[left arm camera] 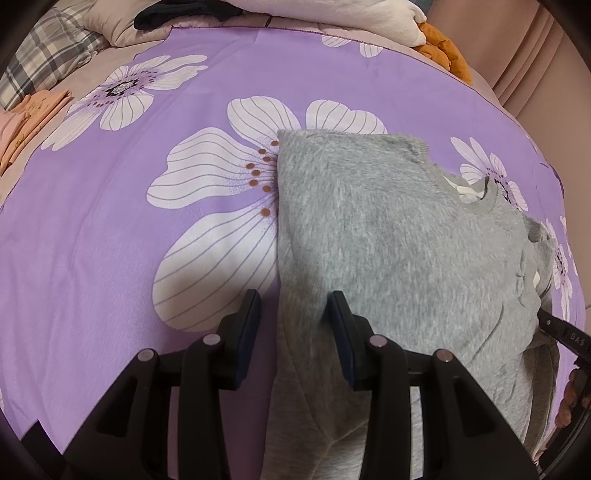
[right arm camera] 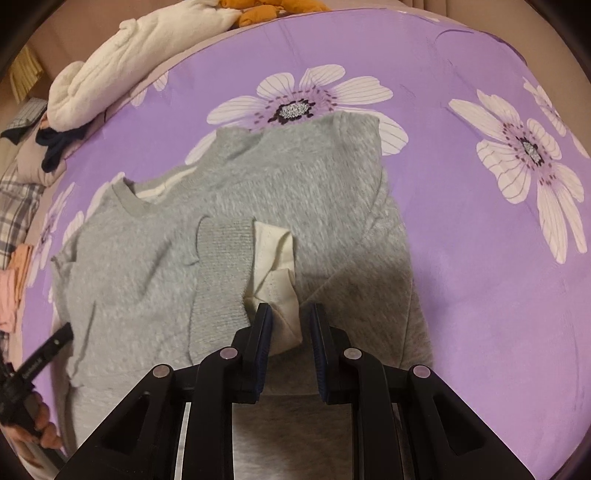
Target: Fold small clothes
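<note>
**Grey sweatshirt on floral bedspread, both grippers at its near edge**

Item 1. Small grey fleece sweatshirt [left arm camera: 388, 236], lying partly folded on a purple bedspread printed with large white flowers [left arm camera: 110, 221]. Ribbed neckband toward the right in the left wrist view; a cream inner lining shows at the collar. In the right wrist view a ribbed grey cuff with a cream inside [right arm camera: 273, 258] lies folded across the body of the garment.

Item 2. Left gripper [left arm camera: 293, 306], black with dark blue pads. Jaws stand partly apart, straddling the near left edge of the sweatshirt; fabric lies between them, and the right pad touches it, but whether it is truly clamped cannot be told.

Item 3. Right gripper [right arm camera: 290, 314], same make. Jaws drawn narrow, pinching the cream end of the cuff.

Item 4. Surrounding stock, far edge of bed: cream fleece garment [right arm camera: 140, 48], orange cloth [left arm camera: 443, 48], dark navy item [left arm camera: 177, 14], plaid fabric [left arm camera: 40, 55]. Peach folded clothes [left arm camera: 26, 122] at far left.
</note>
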The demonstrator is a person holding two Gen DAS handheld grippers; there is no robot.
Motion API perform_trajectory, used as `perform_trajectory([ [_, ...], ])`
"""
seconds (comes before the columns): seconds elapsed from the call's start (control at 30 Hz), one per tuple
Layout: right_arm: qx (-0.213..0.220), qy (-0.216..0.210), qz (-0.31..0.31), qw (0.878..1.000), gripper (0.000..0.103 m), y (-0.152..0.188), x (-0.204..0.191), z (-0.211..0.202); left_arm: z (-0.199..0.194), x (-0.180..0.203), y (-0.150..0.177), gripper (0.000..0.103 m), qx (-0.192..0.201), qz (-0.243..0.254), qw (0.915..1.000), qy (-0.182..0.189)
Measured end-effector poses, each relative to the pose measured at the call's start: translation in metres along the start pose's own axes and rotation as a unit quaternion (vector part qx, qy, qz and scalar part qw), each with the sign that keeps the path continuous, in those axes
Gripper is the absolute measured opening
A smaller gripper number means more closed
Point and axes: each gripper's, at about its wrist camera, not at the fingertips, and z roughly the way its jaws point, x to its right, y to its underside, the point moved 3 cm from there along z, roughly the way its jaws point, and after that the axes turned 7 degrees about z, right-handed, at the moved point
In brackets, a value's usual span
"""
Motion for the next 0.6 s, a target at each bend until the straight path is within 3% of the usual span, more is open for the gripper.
perform_trajectory([
  [0.37,0.017,0.003,-0.004,1.0,0.019,0.003,0.0,0.002,-0.003,0.0,0.001,0.041,-0.003,-0.011,0.9999,0.001],
  [0.5,0.02,-0.001,-0.002,1.0,0.021,0.006,0.001,-0.01,-0.023,0.007,0.006,0.047,0.004,0.024,0.9995,-0.02],
  [0.57,0.039,-0.013,-0.003,0.999,0.037,0.007,0.0,-0.027,-0.04,0.008,0.007,0.052,0.023,0.026,0.9993,-0.014],
  [0.6,0.054,-0.017,-0.004,0.998,0.044,0.008,0.0,-0.039,-0.051,0.007,0.008,0.061,0.034,0.022,0.9991,-0.01],
])
